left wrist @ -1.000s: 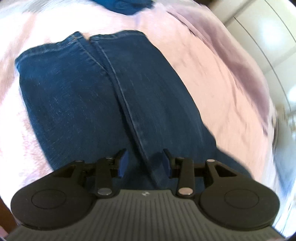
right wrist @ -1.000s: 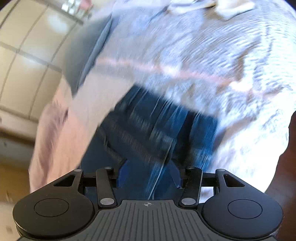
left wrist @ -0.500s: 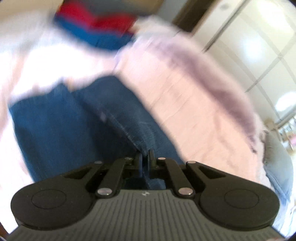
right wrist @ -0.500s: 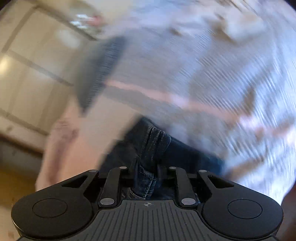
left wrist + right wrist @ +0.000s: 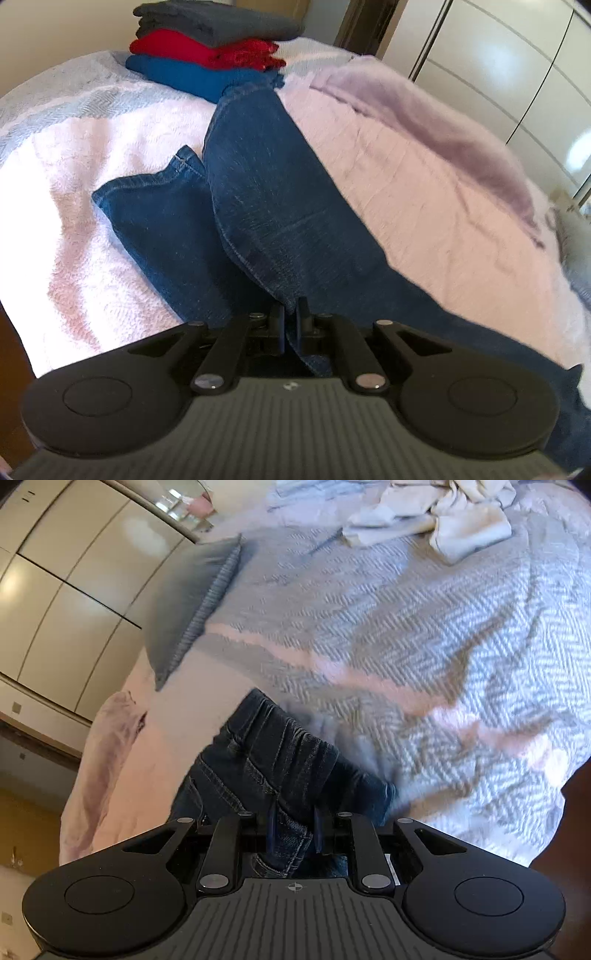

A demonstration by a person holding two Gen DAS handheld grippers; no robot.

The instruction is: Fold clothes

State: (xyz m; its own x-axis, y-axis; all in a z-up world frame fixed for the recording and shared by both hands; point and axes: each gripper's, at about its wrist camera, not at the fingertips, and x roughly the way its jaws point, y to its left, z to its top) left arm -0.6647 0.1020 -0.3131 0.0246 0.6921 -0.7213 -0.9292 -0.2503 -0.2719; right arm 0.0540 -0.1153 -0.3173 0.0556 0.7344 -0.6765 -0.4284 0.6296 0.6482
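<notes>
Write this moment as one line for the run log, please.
left gripper: shut on jeans leg | right gripper: shut on jeans waistband | jeans partly lifted off bed

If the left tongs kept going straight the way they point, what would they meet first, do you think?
The left tongs already pinch the jeans; straight ahead lies more of that raised denim leg, then probably the folded stack, though depth is unclear.

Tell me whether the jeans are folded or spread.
Partly folded: the jeans have one leg lifted over the other, pinched in the shut left claw.
</notes>
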